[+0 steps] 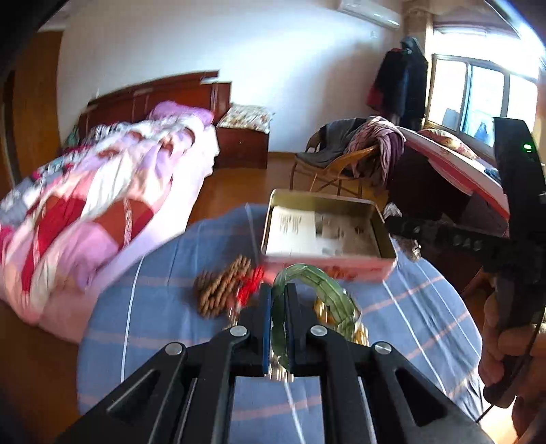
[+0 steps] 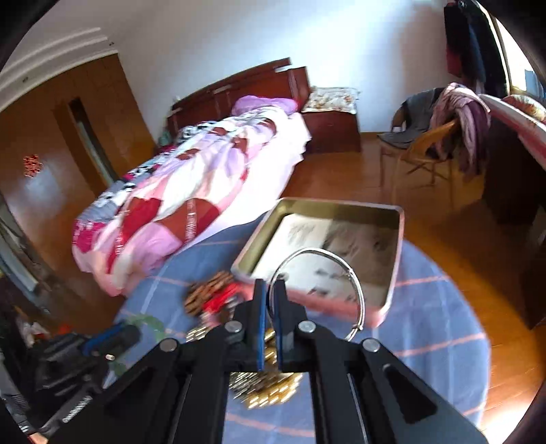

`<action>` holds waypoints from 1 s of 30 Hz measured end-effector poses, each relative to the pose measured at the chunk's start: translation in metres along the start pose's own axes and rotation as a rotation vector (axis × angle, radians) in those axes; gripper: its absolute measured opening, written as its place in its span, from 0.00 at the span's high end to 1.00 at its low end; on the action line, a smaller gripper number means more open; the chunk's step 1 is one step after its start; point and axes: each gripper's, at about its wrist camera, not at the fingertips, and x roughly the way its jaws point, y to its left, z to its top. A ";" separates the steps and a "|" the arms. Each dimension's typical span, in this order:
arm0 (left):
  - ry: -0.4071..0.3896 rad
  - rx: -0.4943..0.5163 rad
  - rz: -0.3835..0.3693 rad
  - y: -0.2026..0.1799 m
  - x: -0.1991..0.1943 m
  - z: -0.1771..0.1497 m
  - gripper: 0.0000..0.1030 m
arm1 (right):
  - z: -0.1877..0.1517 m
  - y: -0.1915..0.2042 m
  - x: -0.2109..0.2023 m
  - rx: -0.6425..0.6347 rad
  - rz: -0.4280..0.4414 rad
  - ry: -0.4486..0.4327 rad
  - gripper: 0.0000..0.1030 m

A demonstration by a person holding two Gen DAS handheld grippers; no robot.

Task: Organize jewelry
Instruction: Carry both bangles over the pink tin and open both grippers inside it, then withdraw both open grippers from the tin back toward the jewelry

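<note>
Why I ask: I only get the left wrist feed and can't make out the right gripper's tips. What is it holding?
Observer: The right gripper is shut on a thin silver bangle.
Operator: Is it in the tin yet?
Observer: No. The bangle hangs from the pads, overlapping the near wall of the open tin in the right wrist view.
Operator: Anything left beneath it?
Observer: A heap of gold-coloured pieces lies on the blue cloth.

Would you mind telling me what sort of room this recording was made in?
Most likely a home bedroom: a made bed with a wooden headboard, a chair draped with clothes, and a wall air conditioner.
</note>
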 end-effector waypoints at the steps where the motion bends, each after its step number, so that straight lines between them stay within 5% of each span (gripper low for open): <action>1: -0.001 0.005 -0.009 -0.002 0.008 0.006 0.94 | 0.003 -0.003 0.006 -0.005 -0.017 0.003 0.94; 8: 0.008 0.010 -0.049 -0.011 0.076 0.039 0.94 | 0.014 -0.029 0.067 -0.028 -0.144 0.069 0.93; 20: 0.086 0.011 -0.070 -0.018 0.151 0.047 0.94 | 0.004 -0.047 0.094 -0.051 -0.141 0.116 0.91; 22: 0.096 0.009 -0.058 -0.019 0.157 0.046 0.93 | 0.004 -0.046 0.092 -0.056 -0.141 0.106 0.84; 25: 0.119 -0.002 -0.043 -0.018 0.160 0.047 0.82 | 0.004 -0.045 0.083 -0.062 -0.166 0.079 0.41; 30: 0.096 -0.026 0.004 -0.009 0.141 0.049 0.33 | 0.007 -0.050 0.065 -0.024 -0.167 0.046 0.38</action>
